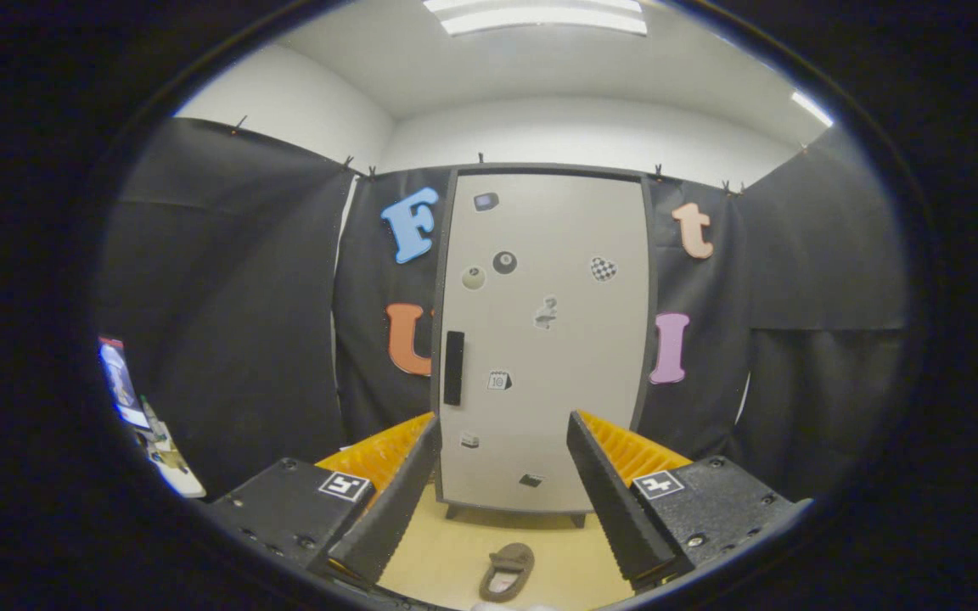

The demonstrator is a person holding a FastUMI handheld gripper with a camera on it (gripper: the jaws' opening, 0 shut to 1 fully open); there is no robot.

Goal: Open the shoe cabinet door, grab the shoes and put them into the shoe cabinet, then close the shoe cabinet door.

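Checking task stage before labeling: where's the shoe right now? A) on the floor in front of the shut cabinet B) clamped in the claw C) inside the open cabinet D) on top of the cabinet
A: the shoe lies on the floor between the open claw's fingers, ahead of the cabinet, whose door is shut with its handle untouched.

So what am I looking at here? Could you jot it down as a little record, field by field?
Setting: booth hung with black cloth
Cabinet: tall pale grey shoe cabinet, beyond the fingers
Door: closed, dotted with small stickers
Handle: black vertical bar handle on the door's left edge
Shoe: dark brown slipper-like shoe on the tan floor, between the fingers
Gripper: handheld two-finger gripper, open, holding nothing
Task stage: door not yet opened
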